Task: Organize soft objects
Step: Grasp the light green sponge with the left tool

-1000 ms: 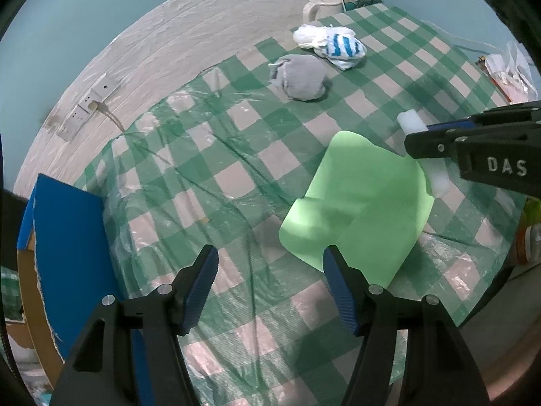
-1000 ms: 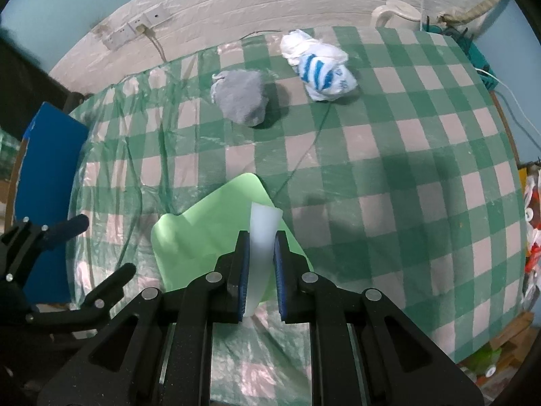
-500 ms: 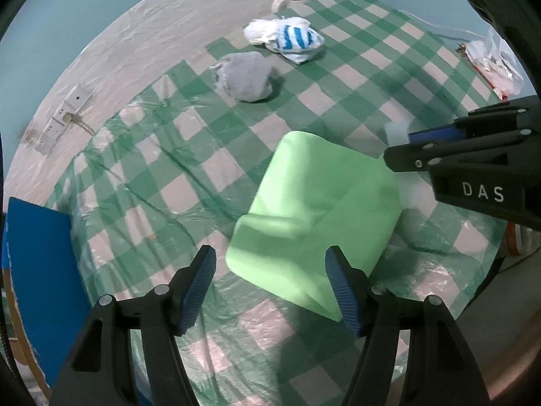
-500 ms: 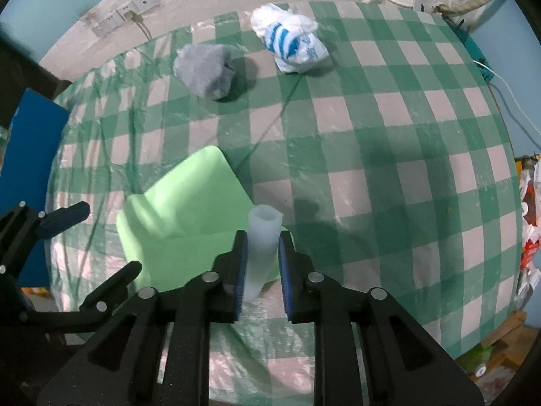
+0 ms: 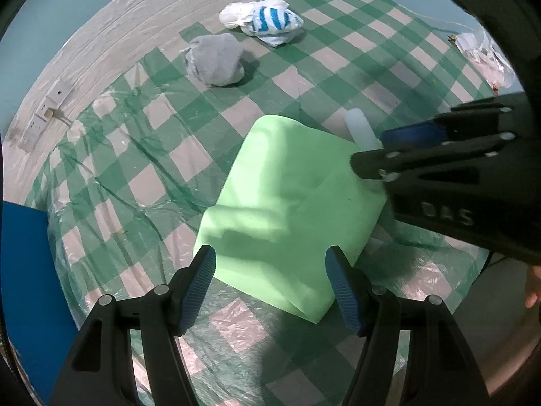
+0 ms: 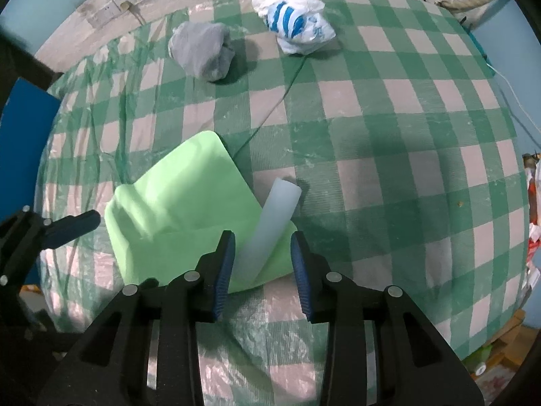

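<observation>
Tube [image 6: 274, 226] leaning far-right on green sheet [image 6: 175, 203] | both tools [image 6: 263, 264] [image 5: 272, 287] open, empty

The desk [image 6: 389, 142] is covered with a green-and-white checked cloth under a wrinkled clear plastic sheet. A pale wall [image 5: 111, 27] rises behind its far edge and carries a white socket strip [image 6: 118, 6] with one plug and cable inserted. A blue panel [image 5: 23, 270] stands at the left edge of the desk. A white cable [image 6: 514, 91] runs along the right edge. Crumpled packaging [image 5: 483, 57] lies at the far right.
</observation>
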Motion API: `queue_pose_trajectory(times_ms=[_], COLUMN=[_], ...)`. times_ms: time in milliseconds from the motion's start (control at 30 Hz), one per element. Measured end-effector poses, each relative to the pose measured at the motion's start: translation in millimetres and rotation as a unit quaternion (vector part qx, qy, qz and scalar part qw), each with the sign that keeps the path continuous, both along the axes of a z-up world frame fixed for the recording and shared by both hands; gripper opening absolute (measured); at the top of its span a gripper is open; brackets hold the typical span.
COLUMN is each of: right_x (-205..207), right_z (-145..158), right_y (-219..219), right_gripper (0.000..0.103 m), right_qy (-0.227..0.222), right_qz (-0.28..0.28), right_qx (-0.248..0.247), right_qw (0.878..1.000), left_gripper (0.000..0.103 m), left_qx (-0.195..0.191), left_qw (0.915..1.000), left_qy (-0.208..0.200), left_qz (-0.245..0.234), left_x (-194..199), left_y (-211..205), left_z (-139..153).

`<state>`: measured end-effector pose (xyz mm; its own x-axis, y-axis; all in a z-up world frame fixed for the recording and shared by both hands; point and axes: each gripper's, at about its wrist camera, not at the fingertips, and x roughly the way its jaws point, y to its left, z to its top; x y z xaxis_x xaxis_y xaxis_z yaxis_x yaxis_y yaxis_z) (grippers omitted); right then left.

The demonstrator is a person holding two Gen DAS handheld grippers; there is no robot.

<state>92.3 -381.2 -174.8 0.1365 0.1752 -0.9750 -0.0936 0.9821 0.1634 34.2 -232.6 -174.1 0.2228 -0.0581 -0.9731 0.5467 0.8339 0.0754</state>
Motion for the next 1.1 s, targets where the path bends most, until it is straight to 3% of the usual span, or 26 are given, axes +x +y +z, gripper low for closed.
queue_pose_trajectory(times_ms=[100, 133, 233, 400, 867, 1000, 1100], right_x=[3, 4, 8, 14, 11, 14, 12], right_z=[-3, -3, 1, 0, 9, 9, 10], right_y=[-2, -3, -11, -29, -45, -39, -35], right_gripper=[0.03, 0.02, 0.014, 0.014, 0.015, 0.015, 0.022], right_qy=[-0.002, -0.005, -0.015, -0.015, -0.03, -0.032, -0.033], right_qz=[-0.004, -0.006, -0.016, -0.035, -0.055, -0.057, -0.05], right_qx=[0.002, 0.002, -0.004, -0.006, -0.017, 0.0, 0.006], right_qw=[1.0, 1.0, 1.0, 0.999, 0.998, 0.998, 0.998], left_gripper=[0.07, 0.071, 0.076, 0.077, 0.074, 0.074, 0.074], left_qx=[0.005, 0.012, 0.019, 0.008, 0.039, 0.007, -0.001], left_qw=[0.9999, 0.9998, 0.9996, 0.9999, 0.9987, 0.9986, 0.9989], left_qy=[0.003, 0.004, -0.003, 0.011, -0.004, 0.008, 0.004], left_qz=[-0.01, -0.015, -0.019, -0.004, 0.032, 0.051, 0.047], left_x=[-5, -7, -10, -2, 15, 20, 16], left_y=[-4, -6, -9, 0, 19, 24, 21], left_z=[-5, -8, -13, -13, -10, -2, 4])
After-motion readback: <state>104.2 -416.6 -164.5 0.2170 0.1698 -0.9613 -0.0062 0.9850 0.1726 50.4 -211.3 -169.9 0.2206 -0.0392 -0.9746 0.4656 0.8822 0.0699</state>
